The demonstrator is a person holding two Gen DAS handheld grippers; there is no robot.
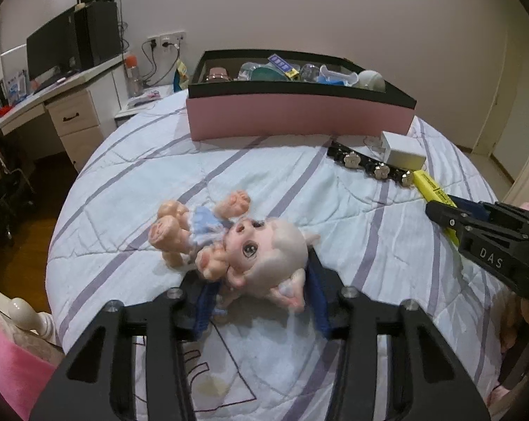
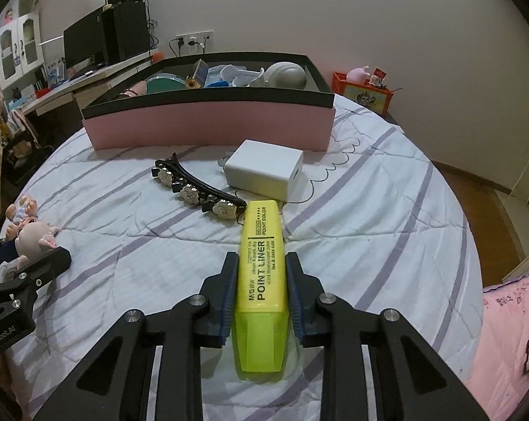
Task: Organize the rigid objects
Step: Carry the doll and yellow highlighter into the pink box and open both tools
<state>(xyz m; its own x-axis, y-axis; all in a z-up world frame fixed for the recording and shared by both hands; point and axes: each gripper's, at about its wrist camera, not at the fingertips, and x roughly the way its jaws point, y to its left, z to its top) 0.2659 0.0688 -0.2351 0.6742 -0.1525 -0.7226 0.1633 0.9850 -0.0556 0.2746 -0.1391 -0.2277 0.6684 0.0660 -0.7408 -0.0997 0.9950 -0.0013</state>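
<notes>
The highlighter (image 2: 262,280), long axis toward 12 o'clock, is bracketed by the right gripper (image 2: 261,294); fingers appear clenched on it. The left gripper (image 1: 261,301) straddles the doll (image 1: 250,245); grip cannot be told.

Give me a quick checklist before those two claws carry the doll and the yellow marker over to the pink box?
1. Right gripper pads flank the yellow highlighter; contact with the pads: cannot tell.
2. Left gripper around the doll's head; firm grip: cannot tell.
3. Pink box open on top: ok.
4. Free room inside the box: cannot tell, it already holds several items.
5. Flower hair clip touches the highlighter's far end, may get dragged: not ok.
6. White charger lies apart from both grippers: ok.
</notes>
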